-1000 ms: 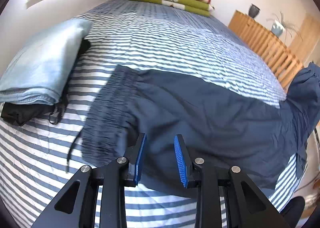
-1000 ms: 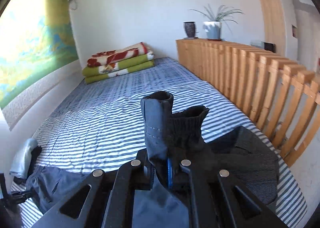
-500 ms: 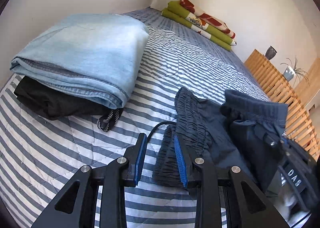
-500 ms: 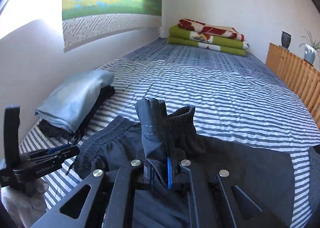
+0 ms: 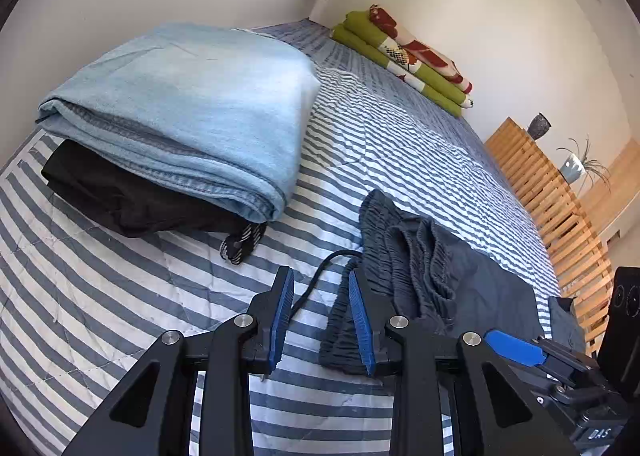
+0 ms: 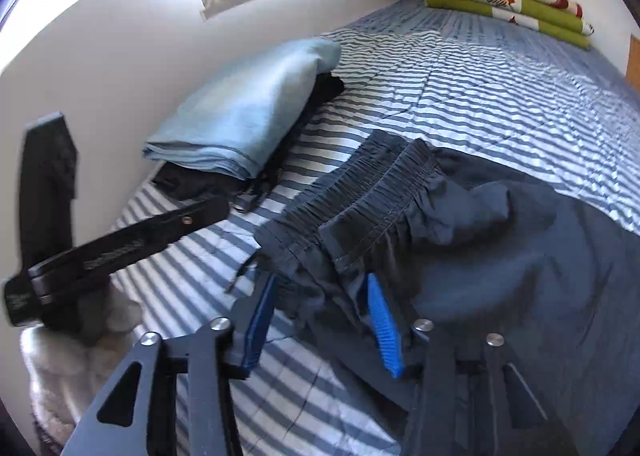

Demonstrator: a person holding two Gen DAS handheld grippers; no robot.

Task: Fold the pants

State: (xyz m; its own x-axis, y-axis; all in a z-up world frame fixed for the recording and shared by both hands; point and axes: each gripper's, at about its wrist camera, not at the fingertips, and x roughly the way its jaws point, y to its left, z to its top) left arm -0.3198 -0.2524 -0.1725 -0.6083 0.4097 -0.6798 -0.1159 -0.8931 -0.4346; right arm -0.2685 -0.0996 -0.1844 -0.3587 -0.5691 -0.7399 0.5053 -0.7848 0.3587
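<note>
Dark navy pants (image 6: pixel 500 240) lie on the striped bed (image 6: pixel 480 68), folded so the leg cuffs (image 6: pixel 372 224) rest over the elastic waistband (image 5: pixel 384 232). My right gripper (image 6: pixel 320 322) is open, low over the near edge of the cuffs, and loose fabric lies between its blue pads (image 6: pixel 384 324). My left gripper (image 5: pixel 320 316) is open just left of the waistband, its right finger close against the gathered fabric. The black drawstring (image 5: pixel 320 272) runs between its fingers. In the right wrist view the left gripper (image 6: pixel 120 240) is at the left, held by a white-gloved hand (image 6: pixel 80 344).
A folded light blue garment (image 5: pixel 192 104) sits on a black one (image 5: pixel 120 192) by the left wall, close to the waistband. A green and red blanket (image 5: pixel 404 56) lies at the far end. A wooden slatted rail (image 5: pixel 552 192) with pots runs along the bed's right side.
My right gripper carried the leg cuffs across to the waistband, lowered them onto it and opened. My left gripper shifted left, to the waistband's edge, and stayed open.
</note>
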